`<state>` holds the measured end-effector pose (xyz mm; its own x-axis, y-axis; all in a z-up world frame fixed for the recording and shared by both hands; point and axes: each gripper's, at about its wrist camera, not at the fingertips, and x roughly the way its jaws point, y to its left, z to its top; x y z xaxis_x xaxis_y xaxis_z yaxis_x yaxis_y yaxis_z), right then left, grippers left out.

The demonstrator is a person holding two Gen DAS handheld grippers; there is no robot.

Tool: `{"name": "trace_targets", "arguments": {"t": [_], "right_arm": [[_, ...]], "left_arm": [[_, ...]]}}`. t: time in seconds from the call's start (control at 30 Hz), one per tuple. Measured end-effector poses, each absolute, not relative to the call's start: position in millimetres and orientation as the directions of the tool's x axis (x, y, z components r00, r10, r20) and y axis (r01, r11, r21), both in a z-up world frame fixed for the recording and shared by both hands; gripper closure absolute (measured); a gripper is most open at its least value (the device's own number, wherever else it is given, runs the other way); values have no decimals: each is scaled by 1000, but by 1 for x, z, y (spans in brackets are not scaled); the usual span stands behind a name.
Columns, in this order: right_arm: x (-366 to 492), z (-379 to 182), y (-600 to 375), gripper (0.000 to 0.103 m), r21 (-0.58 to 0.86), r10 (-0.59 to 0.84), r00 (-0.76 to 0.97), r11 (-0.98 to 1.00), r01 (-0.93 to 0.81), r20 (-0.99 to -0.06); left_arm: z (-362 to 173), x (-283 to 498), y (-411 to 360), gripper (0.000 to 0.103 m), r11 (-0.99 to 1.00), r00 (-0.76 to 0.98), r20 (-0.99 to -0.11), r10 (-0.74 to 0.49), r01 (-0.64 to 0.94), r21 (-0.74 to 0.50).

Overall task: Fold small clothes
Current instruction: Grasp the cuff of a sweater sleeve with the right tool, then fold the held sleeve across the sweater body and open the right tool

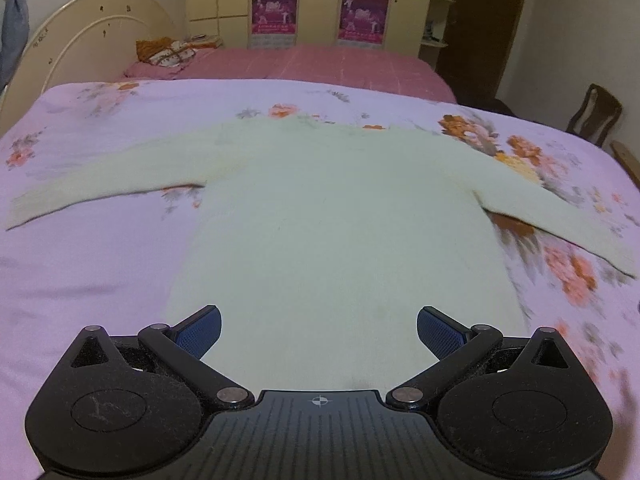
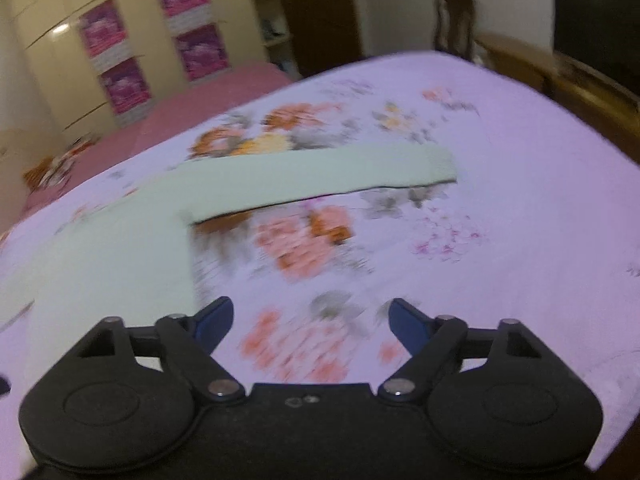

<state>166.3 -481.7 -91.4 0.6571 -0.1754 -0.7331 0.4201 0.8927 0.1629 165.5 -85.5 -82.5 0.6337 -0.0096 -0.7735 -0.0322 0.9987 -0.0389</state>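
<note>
A pale green long-sleeved sweater (image 1: pixel 328 208) lies flat on the lilac floral bedspread (image 1: pixel 80 264), both sleeves spread out to the sides. My left gripper (image 1: pixel 319 330) is open and empty, hovering over the sweater's hem. In the right wrist view the sweater's right sleeve (image 2: pixel 320 178) stretches toward the right, with the body (image 2: pixel 116 256) at the left. My right gripper (image 2: pixel 311 322) is open and empty, above bare bedspread just right of the sweater's side edge. The right wrist view is blurred.
A second bed with a pink cover (image 1: pixel 304 64) and a patterned pillow (image 1: pixel 168 54) stands behind. Cream wardrobes with pink posters (image 1: pixel 320 0) line the back wall. A wooden chair (image 1: pixel 596 114) and a wooden bed frame (image 2: pixel 560 76) are on the right.
</note>
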Motion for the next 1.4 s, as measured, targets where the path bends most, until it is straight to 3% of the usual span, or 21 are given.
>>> {"name": "trace_targets", "arguments": {"t": [0.4,0.63,0.67,0.73,0.8,0.83,0.87,1.1,1.4], "right_arm": [[264,-159,-595,31,216,-203,557,775,594,-805],[294,-172,-625,37,240,-241,570,730,639,-785],[298,-172,-629,40,242,-254,579,726,644,-775],[306,-176,-636,69,247,-274,586,714,655,-763],[309,-175,-642,87,269,-273,600,704,658,-752],[310,-175,-644,96,289,-259,613,703,650,-747],[311,-174,-644,98,309,-248,628,703,640,-738],[329,-139,-594,98,283,-217,731,822,494,-647],[385,-100,-420,98,317,78,813,939,135,-578]], "left_arm": [[-128,260,-119,0,996,635,-768,82,-82,38],[-146,288,-128,0,994,597,-795,104,-97,57],[-147,290,-128,0,993,597,-795,107,-99,60],[-147,292,-128,0,993,608,-787,107,-98,59],[-145,292,-126,0,995,618,-781,87,-91,39],[-145,293,-123,0,996,624,-778,72,-84,25],[-144,293,-119,0,997,629,-775,62,-81,13],[-137,300,-85,0,994,651,-759,30,-97,-44],[-132,327,-19,0,986,648,-758,-76,-65,-155]]}}
